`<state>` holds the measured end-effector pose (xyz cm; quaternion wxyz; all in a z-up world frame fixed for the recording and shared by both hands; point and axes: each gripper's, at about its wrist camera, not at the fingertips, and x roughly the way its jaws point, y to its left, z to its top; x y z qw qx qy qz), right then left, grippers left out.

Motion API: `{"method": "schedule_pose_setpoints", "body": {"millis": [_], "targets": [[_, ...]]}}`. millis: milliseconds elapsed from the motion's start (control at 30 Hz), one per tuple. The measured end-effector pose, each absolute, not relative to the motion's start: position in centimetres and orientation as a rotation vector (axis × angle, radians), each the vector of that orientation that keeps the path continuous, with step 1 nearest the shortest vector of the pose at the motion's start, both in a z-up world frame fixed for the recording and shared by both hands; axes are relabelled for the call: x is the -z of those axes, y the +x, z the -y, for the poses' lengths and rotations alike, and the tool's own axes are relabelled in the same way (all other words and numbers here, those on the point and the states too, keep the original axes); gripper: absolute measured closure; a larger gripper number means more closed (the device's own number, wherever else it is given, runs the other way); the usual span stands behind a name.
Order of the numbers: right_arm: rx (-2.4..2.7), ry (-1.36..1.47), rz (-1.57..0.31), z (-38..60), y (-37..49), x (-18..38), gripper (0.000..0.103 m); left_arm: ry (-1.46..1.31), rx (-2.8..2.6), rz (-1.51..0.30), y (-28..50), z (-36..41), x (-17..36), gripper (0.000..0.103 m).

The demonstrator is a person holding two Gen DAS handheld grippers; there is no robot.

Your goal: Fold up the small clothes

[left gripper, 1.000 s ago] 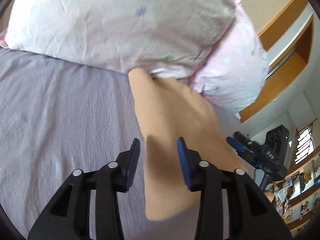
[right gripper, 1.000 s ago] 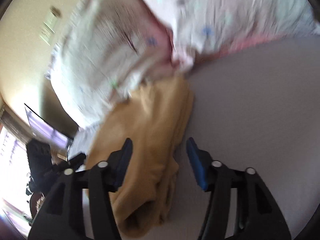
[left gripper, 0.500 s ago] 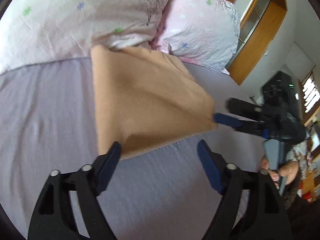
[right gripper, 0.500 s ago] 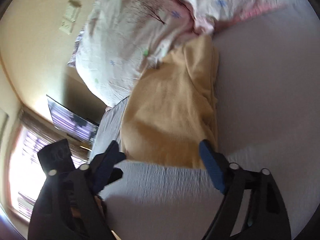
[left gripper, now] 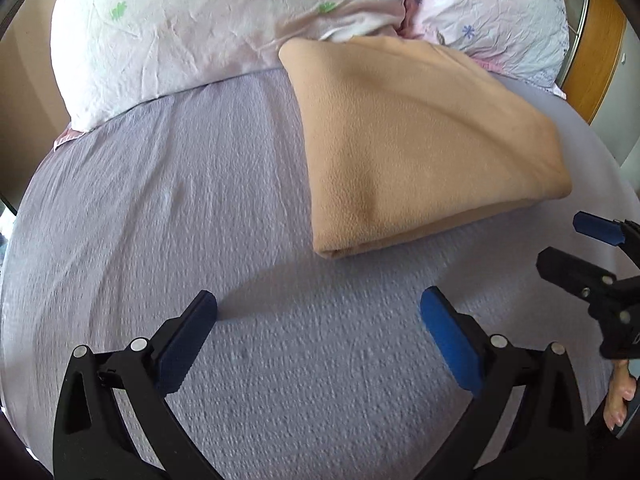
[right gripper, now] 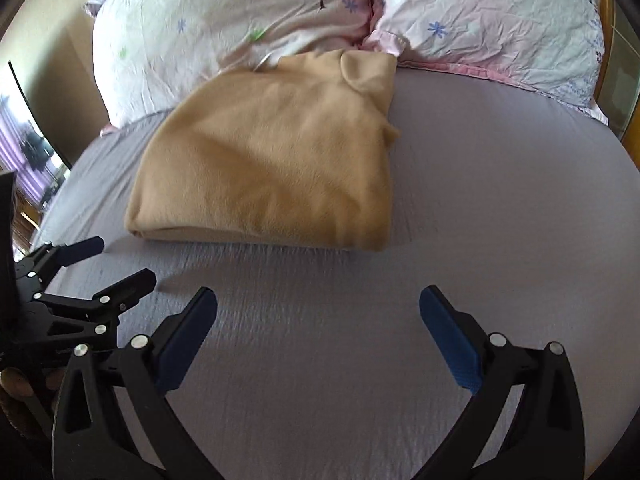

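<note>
A tan fleece garment (left gripper: pixel 412 148) lies folded flat on the lilac bed sheet (left gripper: pixel 160 208), its far end against the pillows. It also shows in the right wrist view (right gripper: pixel 272 164), with a small flap at its far corner. My left gripper (left gripper: pixel 318 308) is open and empty, hovering over the sheet short of the garment's near edge. My right gripper (right gripper: pixel 318 304) is open and empty, also short of the near edge. Each gripper shows in the other's view: the right one (left gripper: pixel 568 244) and the left one (right gripper: pixel 116 264).
Two floral pillows (left gripper: pixel 224 20) (right gripper: pixel 488 16) lie at the head of the bed behind the garment. A wooden headboard (left gripper: pixel 592 52) stands at the right. A dark screen (right gripper: pixel 36 148) and a window are at the far left.
Both grippers have drawn back from the garment and opened wide. The garment now lies folded flat, with both grippers clear of it.
</note>
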<state>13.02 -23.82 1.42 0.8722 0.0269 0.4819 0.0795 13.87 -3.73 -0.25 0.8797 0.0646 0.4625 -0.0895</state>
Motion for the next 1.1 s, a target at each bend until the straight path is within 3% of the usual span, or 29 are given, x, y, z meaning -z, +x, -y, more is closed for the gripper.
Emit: {"method": "schedule_pose_setpoints", "body": {"millis": [167,1100], "targets": [[-0.099,-0.048,-1.017,22.4,12.6,-0.6,0.002,0.127,0.178,-0.942,13.7,3.6,0.6,0.001],[-0.092,-0.034,-1.007,22.5,12.7,-0.5,0.002,0.128,0.18,-0.937,13.6,3.7,0.5,0.001]]}}
